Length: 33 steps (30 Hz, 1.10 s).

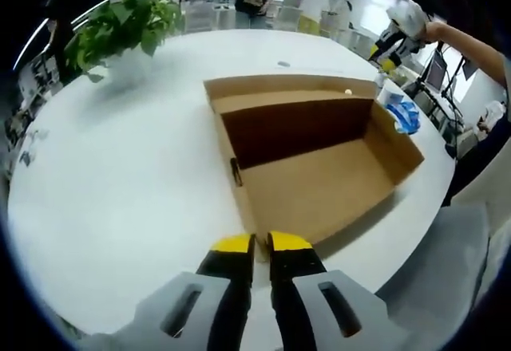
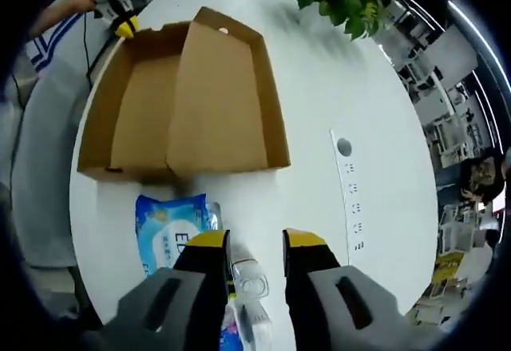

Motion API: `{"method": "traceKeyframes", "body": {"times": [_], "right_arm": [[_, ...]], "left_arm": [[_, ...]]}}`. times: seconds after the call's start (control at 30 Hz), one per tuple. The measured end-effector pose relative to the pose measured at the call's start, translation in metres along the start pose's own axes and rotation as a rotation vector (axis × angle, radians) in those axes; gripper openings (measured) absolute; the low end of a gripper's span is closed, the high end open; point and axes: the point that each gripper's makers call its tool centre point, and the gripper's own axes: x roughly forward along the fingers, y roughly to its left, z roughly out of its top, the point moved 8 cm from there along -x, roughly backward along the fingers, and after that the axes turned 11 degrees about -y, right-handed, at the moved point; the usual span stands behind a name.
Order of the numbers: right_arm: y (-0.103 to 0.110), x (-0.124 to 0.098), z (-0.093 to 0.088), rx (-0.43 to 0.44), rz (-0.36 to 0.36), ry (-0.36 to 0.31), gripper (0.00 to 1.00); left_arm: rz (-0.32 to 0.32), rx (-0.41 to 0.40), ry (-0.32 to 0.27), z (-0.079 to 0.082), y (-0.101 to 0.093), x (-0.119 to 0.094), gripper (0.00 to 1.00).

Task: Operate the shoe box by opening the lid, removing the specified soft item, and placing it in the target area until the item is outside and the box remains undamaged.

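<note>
In the left gripper view the left claw (image 1: 260, 244) sat at the near corner of the open shoe box (image 1: 319, 175), its yellow-tipped jaws drawn narrow with only a thin slit between them; whether they pinched the box's edge could not be told. The brown cardboard box lay on the white bench (image 1: 120, 183) with its long axis running away from the claw toward the upper right, its inside bare and its lid (image 1: 287, 86) folded back at the far side. Beyond it, a blue soft pack (image 1: 402, 113) rested on the bench just off the far corner, with the right claw (image 1: 389, 62) held up above it by a person's hand. A leafy potted plant (image 1: 124, 24) stood at the far left, and people stood in the background. In the right gripper view the right claw (image 2: 255, 243) hung with its jaws moderately apart and nothing clamped between them, above the soft pack (image 2: 172, 231), whose blue label showed white letters starting "ED". A clear bottle (image 2: 247, 283) lay beside it.
</note>
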Motion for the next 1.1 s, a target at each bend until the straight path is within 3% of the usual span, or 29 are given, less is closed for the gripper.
{"method": "traceKeyframes", "body": {"times": [0.3,0.47,0.83,1.1], "right_arm": [[-0.004,0.026,0.017,0.188,-0.075,-0.076,0.21],[-0.010,0.043,0.012,0.289,-0.132,-0.073,0.19],[-0.011,0.081,-0.001,0.639,-0.179,-0.079,0.19],[-0.014,0.098,-0.006,0.856,-0.233,-0.064,0.12]], "left_arm": [[0.010,-0.005,0.025,0.002,-0.001,0.001,0.03],[0.011,-0.006,0.034,0.003,-0.001,0.001,0.03],[0.011,-0.025,0.036,0.003,0.001,0.002,0.03],[0.010,-0.021,0.042,0.003,0.002,0.002,0.03]]}}
